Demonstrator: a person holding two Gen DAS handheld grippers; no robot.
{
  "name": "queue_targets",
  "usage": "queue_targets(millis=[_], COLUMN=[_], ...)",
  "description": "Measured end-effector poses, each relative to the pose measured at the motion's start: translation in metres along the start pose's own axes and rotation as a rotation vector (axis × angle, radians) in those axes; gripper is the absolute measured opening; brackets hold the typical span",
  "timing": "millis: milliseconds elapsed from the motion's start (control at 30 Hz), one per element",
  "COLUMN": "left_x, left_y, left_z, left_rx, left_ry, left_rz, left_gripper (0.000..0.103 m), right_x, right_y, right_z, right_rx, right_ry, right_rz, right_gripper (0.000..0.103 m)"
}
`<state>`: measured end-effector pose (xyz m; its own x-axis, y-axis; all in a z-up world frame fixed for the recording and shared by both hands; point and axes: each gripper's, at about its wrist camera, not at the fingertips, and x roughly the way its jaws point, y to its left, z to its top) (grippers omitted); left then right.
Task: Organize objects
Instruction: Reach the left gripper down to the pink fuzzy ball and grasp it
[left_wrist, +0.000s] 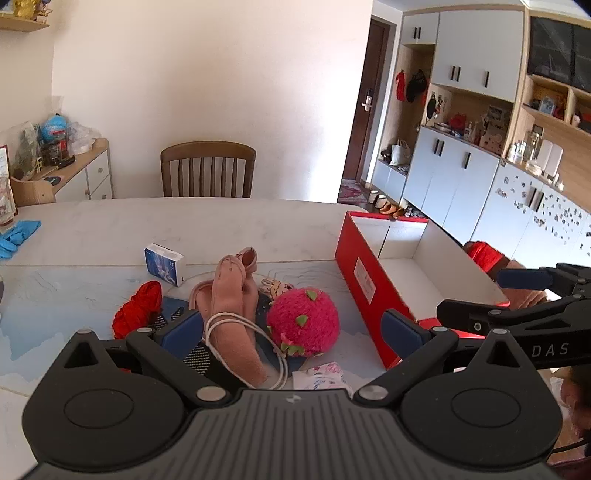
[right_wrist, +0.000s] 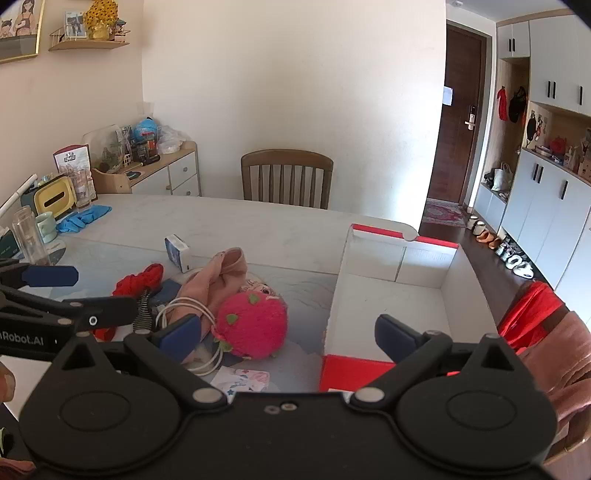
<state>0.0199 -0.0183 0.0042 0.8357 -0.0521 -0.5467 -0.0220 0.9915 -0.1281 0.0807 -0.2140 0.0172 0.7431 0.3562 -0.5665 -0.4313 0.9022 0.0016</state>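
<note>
Hovering left gripper (left_wrist: 291, 328), fingers spread, over pink plush (left_wrist: 303, 321) beside red box (left_wrist: 364, 280).

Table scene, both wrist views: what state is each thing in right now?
Red box: open, nothing inside.
Pink plush ball: on the table, beside the box, not held.
White cable: coiled, lying over the pink cloth.
Red cloth: crumpled on the table.
Small blue box: closed, on its side.
Left gripper: open, holding nothing.
Right gripper: open, holding nothing.
</note>
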Motion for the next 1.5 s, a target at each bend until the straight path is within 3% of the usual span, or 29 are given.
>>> queue_targets(millis=[500, 1033, 1367, 1500], left_x=[0.026, 0.08, 0.129, 0.157], left_y=[-0.028, 0.005, -0.025, -0.038], left_z=[0.008, -0.019, -0.005, -0.002], left_rx=[-0.017, -0.043, 0.101, 0.144], left_ry=[0.005, 0.172, 0.189, 0.202], left_rz=[0.053, 0.218, 0.118, 0.111], left_gripper=[0.103, 0.102, 0.102, 0.102], right_x=[0.019, 0.06, 0.089, 0.099], right_y=[-0.066, -0.164, -0.197, -0.206], right_z=[0.002, -0.011, -0.02, -0.022], right_rx=[0.021, 0.088, 0.101, 0.126], right_ry=[0.038, 0.155, 0.25, 0.287], right_rz=[-0.044, -0.232, -0.286, -0.281], right_gripper=[0.099, 0.097, 0.094, 0.086])
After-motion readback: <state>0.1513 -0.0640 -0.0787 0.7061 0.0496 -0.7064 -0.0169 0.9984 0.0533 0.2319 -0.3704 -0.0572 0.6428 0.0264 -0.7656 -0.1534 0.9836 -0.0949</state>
